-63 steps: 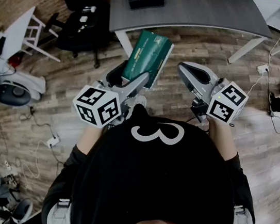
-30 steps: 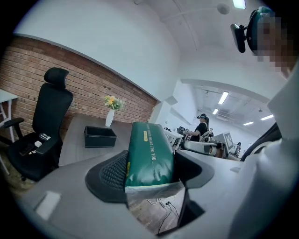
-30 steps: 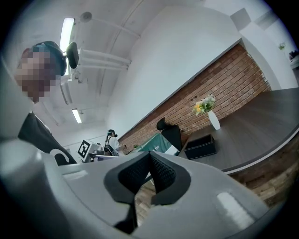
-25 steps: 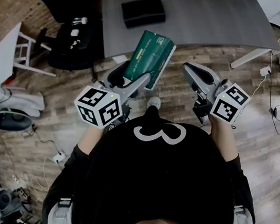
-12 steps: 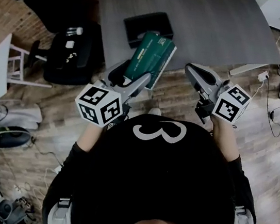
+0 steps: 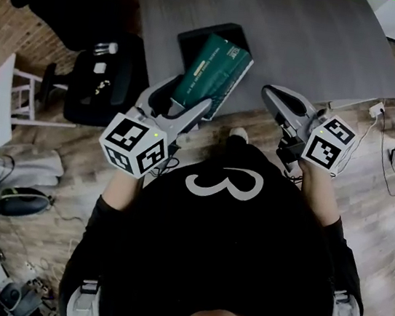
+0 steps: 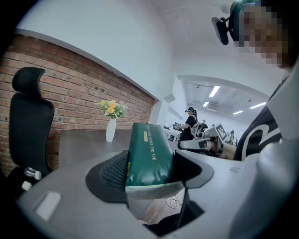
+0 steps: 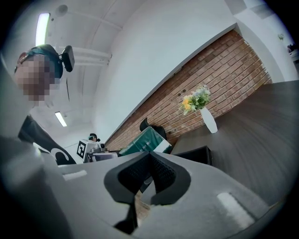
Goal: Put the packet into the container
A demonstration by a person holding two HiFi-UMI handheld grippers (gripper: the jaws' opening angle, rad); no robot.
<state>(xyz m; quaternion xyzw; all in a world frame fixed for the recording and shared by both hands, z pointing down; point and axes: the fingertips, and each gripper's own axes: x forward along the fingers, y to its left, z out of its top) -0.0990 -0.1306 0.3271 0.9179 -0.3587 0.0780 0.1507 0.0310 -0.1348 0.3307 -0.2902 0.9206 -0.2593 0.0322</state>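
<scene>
My left gripper (image 6: 185, 104) is shut on the lower end of a dark green packet (image 6: 214, 71), which sticks up and forward from the jaws. The packet's far end hangs over a black container (image 6: 195, 40) on the grey table (image 6: 312, 31), hiding much of it. In the left gripper view the packet (image 7: 147, 156) fills the gap between the pads (image 7: 114, 172). My right gripper (image 6: 269, 94) hovers at the table's near edge, to the right of the packet, shut with nothing in it. Its view shows the pads (image 8: 161, 172) meeting, with the packet (image 8: 145, 141) and container (image 8: 194, 154) beyond.
A black office chair (image 6: 100, 73) stands left of the table. A white vase with flowers (image 8: 208, 116) stands at the table's far side by the brick wall. White furniture (image 6: 10, 81) and cables lie on the wooden floor at the left.
The view has moved forward to the table. The held packet has gone from over the floor to over the black container. The right gripper has come along to the table's edge, still shut.
</scene>
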